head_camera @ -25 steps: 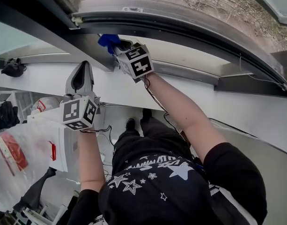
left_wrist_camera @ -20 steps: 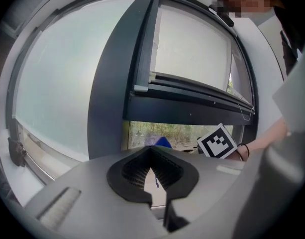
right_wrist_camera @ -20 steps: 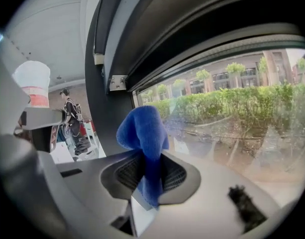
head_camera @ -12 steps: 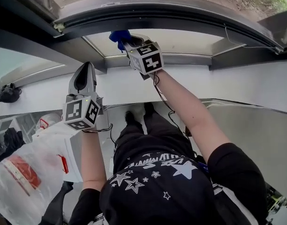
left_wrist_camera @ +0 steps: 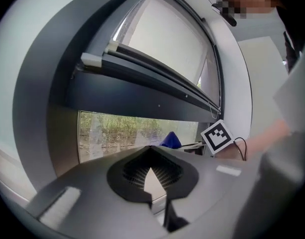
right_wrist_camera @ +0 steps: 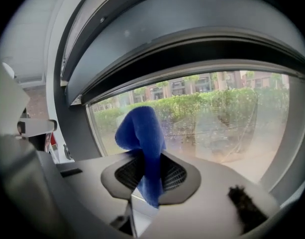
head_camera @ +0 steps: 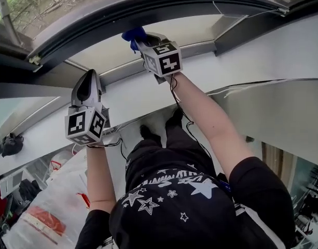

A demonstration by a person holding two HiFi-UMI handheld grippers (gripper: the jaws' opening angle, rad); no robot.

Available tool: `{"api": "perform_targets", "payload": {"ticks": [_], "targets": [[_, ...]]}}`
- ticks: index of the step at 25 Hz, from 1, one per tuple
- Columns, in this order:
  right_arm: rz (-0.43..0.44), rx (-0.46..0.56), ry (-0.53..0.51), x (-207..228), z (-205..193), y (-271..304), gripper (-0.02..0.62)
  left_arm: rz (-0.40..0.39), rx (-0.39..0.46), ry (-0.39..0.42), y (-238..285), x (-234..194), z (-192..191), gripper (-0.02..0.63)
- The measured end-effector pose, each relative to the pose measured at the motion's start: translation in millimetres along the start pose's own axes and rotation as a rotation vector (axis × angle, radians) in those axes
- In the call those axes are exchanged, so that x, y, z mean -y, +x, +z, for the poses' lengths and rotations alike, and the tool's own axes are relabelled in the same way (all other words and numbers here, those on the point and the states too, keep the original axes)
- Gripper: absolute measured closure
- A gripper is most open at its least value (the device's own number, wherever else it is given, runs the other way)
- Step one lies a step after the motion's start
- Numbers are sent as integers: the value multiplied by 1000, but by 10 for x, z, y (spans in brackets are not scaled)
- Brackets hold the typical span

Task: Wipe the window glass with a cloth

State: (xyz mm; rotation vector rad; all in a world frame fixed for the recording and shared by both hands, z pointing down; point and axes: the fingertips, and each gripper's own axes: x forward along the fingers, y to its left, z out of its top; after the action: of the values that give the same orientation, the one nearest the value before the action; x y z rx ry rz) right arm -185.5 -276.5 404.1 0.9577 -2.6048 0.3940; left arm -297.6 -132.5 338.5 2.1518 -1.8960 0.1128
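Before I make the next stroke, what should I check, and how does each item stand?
1. Cloth held by the right hand-held gripper: ok, jaws shut on it.
2. Cloth touching the glass: cannot tell.
3. Glass clean: not ok, smears show.
4. Left hand-held gripper out of the way: ok, shut, empty, apart from the right one.

The cloth (right_wrist_camera: 142,148) sits between the jaws of our right claw (head_camera: 141,38), with the glass (right_wrist_camera: 217,118) just ahead. Our left claw (head_camera: 88,79) lies left of it, farther back from the glass.
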Motion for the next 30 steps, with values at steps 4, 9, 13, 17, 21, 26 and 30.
{"api": "perform_targets", "payload": {"ticks": [4,9,13,17,21,26,30], "targets": [[-61,21,34,419,27,-166,522,-47,-17,26,228,212,30,598],[-120,40,86,987,-9,-408,522,-79,-33,51,475,563,80,598],[-152,41,101,1455,-62,-613,522,-124,-25,87,729,1027,351,598],[-177,45,123,1921,-127,-842,522,-107,-58,85,873,1243,79,598],[-196,43,120,2396,-184,-1037,522,-114,-77,97,1066,1579,7,598],[-233,62,144,2986,-205,-1291,522,-121,-93,101,1292,1963,-39,598],[-279,80,180,3481,-223,-1513,522,-137,-93,106,1497,2251,-47,598]]}}
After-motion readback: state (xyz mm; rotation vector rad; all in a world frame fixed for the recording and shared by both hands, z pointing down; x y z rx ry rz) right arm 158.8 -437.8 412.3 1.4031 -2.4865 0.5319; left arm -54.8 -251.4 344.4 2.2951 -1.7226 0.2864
